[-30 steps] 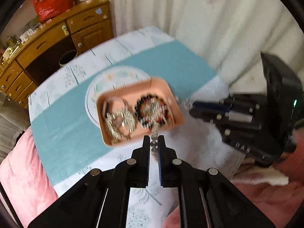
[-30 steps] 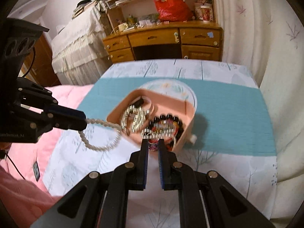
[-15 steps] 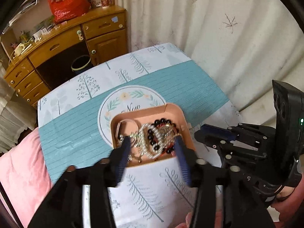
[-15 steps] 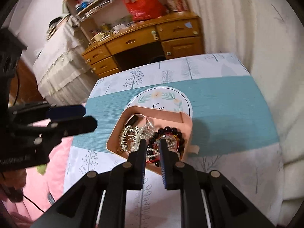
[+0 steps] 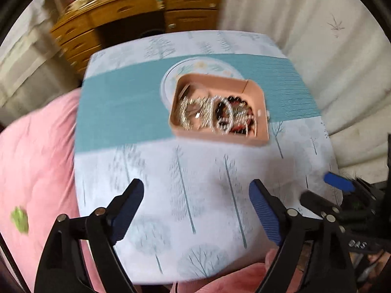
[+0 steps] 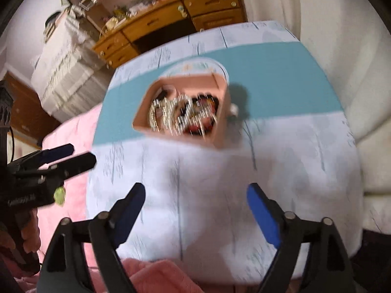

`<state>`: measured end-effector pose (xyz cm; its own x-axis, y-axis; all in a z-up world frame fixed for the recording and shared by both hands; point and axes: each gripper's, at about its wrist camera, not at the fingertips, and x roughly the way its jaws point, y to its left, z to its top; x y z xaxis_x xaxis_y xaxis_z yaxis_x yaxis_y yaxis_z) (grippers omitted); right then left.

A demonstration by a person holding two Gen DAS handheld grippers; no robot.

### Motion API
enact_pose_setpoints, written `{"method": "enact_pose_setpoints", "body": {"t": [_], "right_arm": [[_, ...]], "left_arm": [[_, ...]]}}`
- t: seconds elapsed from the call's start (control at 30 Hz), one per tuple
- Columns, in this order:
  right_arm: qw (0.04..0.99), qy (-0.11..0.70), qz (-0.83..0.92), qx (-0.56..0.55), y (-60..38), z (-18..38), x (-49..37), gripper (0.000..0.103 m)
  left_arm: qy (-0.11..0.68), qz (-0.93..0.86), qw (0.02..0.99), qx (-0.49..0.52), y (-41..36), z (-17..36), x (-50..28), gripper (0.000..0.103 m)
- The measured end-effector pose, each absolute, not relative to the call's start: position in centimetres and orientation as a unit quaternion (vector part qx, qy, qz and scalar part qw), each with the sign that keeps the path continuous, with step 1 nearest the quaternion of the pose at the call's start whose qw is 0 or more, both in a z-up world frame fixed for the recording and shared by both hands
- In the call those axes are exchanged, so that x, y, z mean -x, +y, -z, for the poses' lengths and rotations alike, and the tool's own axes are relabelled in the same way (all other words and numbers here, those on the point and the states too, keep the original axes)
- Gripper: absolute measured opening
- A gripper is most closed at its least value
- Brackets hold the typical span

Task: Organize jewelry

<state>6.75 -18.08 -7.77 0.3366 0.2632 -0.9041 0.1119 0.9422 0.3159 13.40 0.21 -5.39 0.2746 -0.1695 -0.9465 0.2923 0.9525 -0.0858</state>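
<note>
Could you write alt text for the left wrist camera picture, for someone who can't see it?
A pink tray heaped with tangled jewelry sits on a small table with a teal and white tree-print cloth. In front, the left gripper is opening with nothing between its blue-padded fingers; the right gripper shows at the right edge.

The tray (image 5: 259,112) sits on the table (image 5: 195,183), toward its far side, with the jewelry (image 5: 215,114) heaped inside it. A desk (image 5: 136,12) stands behind the table; bedding (image 5: 36,158) lies to its left.
</note>
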Motion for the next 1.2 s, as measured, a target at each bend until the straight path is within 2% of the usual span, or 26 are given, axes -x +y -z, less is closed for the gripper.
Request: {"method": "enact_pose_setpoints", "body": {"t": [0.1, 0.27, 0.33, 0.47, 0.63, 0.83, 0.97, 1.2], "right_arm": [[0.780, 0.603, -0.046, -0.161, -18.7, 7.4, -4.0, 0.096], [0.760, 0.630, -0.034, -0.157, -19.3, 6.1, -0.3, 0.097], [0.757, 0.631, -0.040, -0.163, -19.2, 5.4, 0.6, 0.097], [0.789, 0.600, -0.060, -0.114, -17.9, 2.7, 2.2, 0.097], [0.820, 0.561, -0.079, -0.082, -17.3, 0.2, 3.4, 0.097], [0.842, 0.528, -0.066, -0.093, -18.4, -0.8, 3.5, 0.097], [0.850, 0.517, -0.065, -0.076, -18.1, -1.2, 3.4, 0.102], [0.858, 0.504, -0.053, -0.079, -18.4, -1.6, 3.0, 0.103]], "left_arm": [[0.583, 0.131, 0.801, -0.045, 0.1, 4.7, -10.1, 0.090], [0.572, 0.115, 0.810, -0.051, -1.3, 2.7, -6.0, 0.092], [0.570, 0.111, 0.814, -0.035, -1.5, 1.7, -4.2, 0.101], [0.551, 0.105, 0.828, 0.001, -1.3, 0.3, -1.8, 0.102], [0.531, 0.053, 0.846, -0.011, -1.3, -0.5, -0.1, 0.102], [0.495, 0.031, 0.868, -0.034, -1.8, -2.0, 0.7, 0.102], [0.493, 0.022, 0.869, -0.032, -1.9, -2.2, 0.4, 0.102], [0.501, 0.029, 0.864, -0.039, -2.1, -1.7, 0.0, 0.102]]}}
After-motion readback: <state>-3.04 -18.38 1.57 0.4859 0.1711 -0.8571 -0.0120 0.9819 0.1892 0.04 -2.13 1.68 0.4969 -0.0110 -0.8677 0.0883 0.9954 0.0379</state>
